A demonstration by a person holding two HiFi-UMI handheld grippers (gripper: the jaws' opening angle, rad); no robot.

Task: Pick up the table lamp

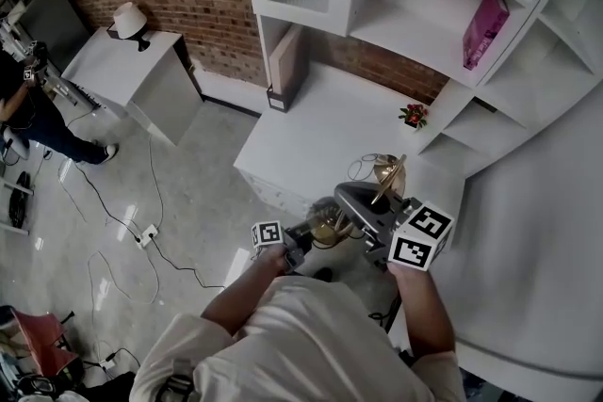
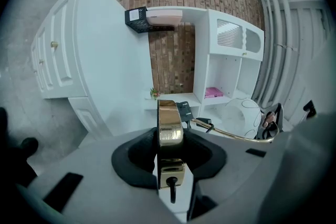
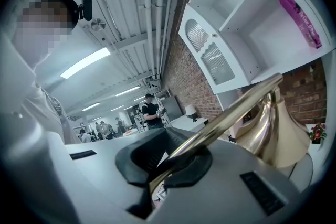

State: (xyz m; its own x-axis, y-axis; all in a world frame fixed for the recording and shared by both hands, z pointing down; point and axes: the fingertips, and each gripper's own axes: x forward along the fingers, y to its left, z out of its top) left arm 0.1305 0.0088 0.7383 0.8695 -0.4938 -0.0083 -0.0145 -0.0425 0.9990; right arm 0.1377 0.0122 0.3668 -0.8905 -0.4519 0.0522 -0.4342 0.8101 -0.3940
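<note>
**Head view.** The left gripper (image 1: 303, 238) and the right gripper (image 1: 369, 207) carry the table lamp (image 1: 377, 188) between them. It is clear of the white desk (image 1: 311, 127), which lies ahead of both claws. The lamp's base (image 1: 327, 226) sits at the left claw, and its shade (image 1: 388, 170) is just beyond the right claw.

**Left gripper view.** The left gripper (image 2: 170, 157) is clamped on the brass base (image 2: 169, 122), which stands edge-on between the pads. The stem (image 2: 231, 135) runs off to the claw's right.

**Right gripper view.** The right gripper (image 3: 176, 160) is closed on the thin brass stem (image 3: 236, 113). The bell-shaped shade (image 3: 278, 134) hangs just ahead of the jaws, to their right.
</note>
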